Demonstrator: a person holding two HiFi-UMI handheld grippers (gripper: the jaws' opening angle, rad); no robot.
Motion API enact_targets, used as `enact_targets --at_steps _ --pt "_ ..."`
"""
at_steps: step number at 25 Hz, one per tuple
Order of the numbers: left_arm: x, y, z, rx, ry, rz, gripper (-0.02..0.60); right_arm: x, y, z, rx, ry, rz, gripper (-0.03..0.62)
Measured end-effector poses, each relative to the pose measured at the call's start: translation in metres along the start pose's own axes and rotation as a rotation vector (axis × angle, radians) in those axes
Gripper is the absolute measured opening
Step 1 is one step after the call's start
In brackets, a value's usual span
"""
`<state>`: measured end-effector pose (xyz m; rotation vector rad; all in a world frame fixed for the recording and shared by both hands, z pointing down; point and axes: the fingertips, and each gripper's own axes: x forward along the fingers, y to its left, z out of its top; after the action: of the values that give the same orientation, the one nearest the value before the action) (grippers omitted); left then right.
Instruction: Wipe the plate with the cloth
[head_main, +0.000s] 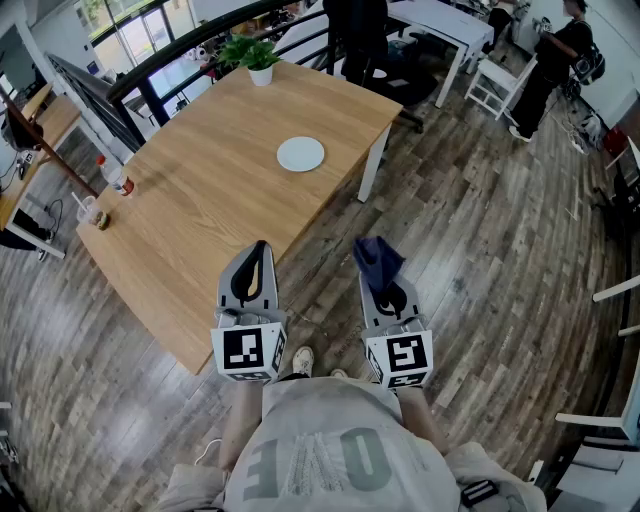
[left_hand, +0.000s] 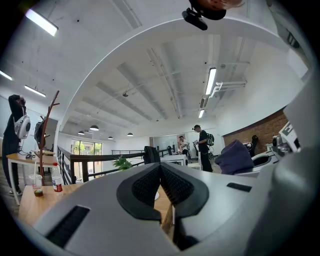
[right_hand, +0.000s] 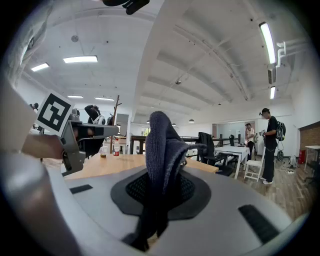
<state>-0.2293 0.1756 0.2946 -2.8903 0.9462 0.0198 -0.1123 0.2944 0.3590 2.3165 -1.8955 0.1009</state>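
Now, cloth (head_main: 378, 262) clamped, plate (head_main: 300, 154) on table (head_main: 196, 214)

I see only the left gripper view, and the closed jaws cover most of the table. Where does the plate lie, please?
Observer: In the head view the white plate lies on the wooden table, near the edge at the picture's right, with nothing on it.
Operator: Is the cloth really gripped?
Observer: Yes. The right gripper view shows the right gripper shut on the dark blue cloth, which stands up above the jaws.
Operator: Is the cloth near the plate?
Observer: No. In the head view it shows over the floor, beside the table and well short of the plate.
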Motion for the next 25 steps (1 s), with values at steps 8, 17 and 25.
enact_targets --at_steps 8,17,25 --pt "-0.009 0.011 -0.004 -0.009 0.001 0.012 0.008 0.008 0.020 0.002 -0.013 -0.003 0.037 0.060" --pt "-0.010 0.028 -0.009 -0.006 0.010 0.006 0.008 0.025 0.034 0.014 -0.074 -0.019 0.033 0.060" --pt "-0.014 0.059 -0.031 -0.003 0.044 0.001 0.008 0.055 0.050 0.007 -0.052 0.008 0.082 0.060"
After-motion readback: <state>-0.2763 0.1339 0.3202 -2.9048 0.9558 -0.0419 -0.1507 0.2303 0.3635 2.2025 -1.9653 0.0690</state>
